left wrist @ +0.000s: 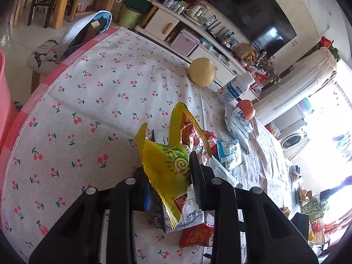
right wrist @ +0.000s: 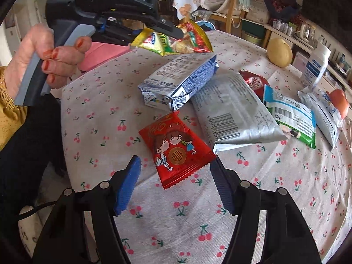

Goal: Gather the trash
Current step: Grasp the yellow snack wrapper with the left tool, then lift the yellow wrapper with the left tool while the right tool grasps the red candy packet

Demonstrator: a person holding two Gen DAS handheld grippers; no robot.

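- left gripper [left wrist: 170, 176] is clamped on a yellow snack wrapper [left wrist: 169, 167], held up off the cherry-print tablecloth [left wrist: 88, 101]
- right gripper [right wrist: 176, 184] is spread wide, nothing in it, hovering right over a red cartoon wrapper [right wrist: 176, 149] lying flat
- just past that: a crumpled silver-blue pack [right wrist: 178, 83], a big grey bag [right wrist: 233, 112], a green-and-white packet [right wrist: 290, 114]
- back edge has a round yellow fruit [right wrist: 279, 52] and a white bottle [right wrist: 316, 66]
- pink bin [left wrist: 6, 101] sits beside the table
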